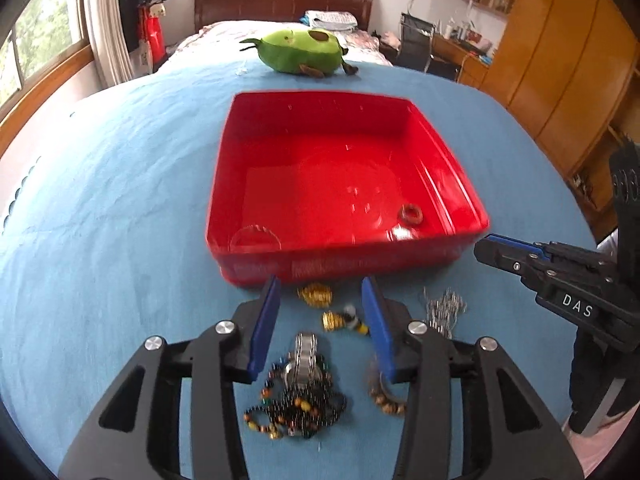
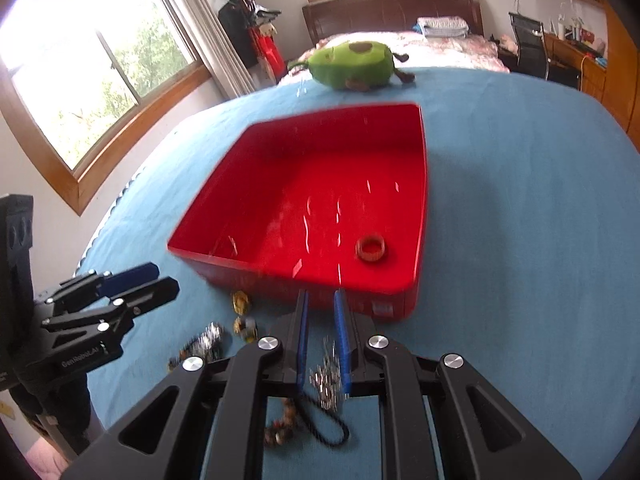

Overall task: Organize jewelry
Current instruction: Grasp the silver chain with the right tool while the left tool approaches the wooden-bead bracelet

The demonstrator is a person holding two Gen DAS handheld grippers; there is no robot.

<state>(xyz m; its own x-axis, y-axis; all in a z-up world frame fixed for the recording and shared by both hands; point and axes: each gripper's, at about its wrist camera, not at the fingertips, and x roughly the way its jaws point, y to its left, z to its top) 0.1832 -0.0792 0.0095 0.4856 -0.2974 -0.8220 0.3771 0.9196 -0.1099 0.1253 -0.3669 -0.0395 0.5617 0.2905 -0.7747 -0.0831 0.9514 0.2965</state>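
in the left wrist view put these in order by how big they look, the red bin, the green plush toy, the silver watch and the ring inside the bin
1. red bin, largest by far
2. green plush toy, though it lies farther back, so it looks smaller than it is
3. silver watch, close to the camera
4. ring, smallest

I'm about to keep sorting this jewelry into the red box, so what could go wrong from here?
1. The dark bead necklaces lie tangled around the silver watch below the open left gripper; lifting one may drag the rest along.
2. The silver chain between the right gripper's fingers is thin and loose, so it could slip out before reaching the red box.
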